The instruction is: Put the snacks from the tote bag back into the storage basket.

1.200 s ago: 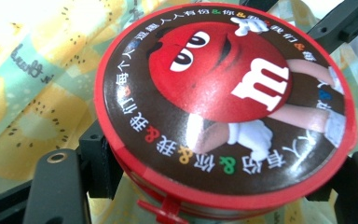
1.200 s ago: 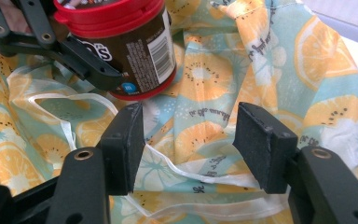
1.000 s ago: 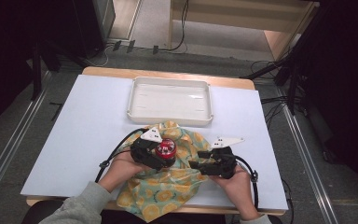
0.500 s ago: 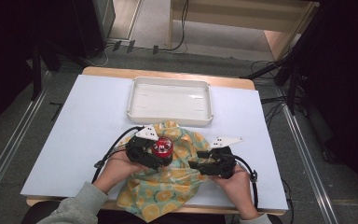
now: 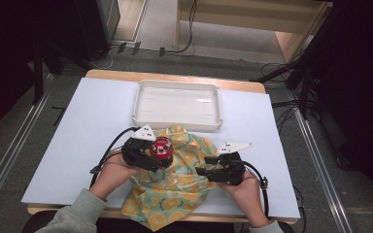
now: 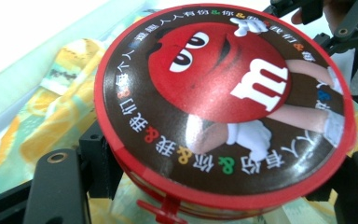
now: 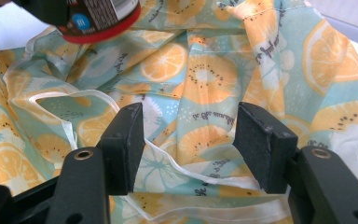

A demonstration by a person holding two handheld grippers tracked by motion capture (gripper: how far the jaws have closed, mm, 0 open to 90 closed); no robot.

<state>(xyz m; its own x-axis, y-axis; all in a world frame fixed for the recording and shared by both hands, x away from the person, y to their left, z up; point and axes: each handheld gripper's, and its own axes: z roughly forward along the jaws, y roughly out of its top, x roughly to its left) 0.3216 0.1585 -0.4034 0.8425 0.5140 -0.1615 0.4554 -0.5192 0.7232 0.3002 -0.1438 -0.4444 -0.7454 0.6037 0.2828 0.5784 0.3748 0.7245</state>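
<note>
Near table edge: citrus-print bag (image 5: pixel 175 189) overhangs the pale-blue table (image 5: pixel 87 141); right gripper (image 5: pixel 201 171), jaws wide, over the bag; left gripper (image 5: pixel 167 162) clamps the red tin (image 5: pixel 161 146) above it; beyond, white tray (image 5: pixel 177 120); open tabletop at left; grey floor (image 5: pixel 150 24).

The table (image 5: pixel 77 145) is lit evenly from above – surroundings remain dark. Glare is seen on the tin lid (image 6: pixel 223 100); the background is overexposed and the jaws are blurred.
</note>
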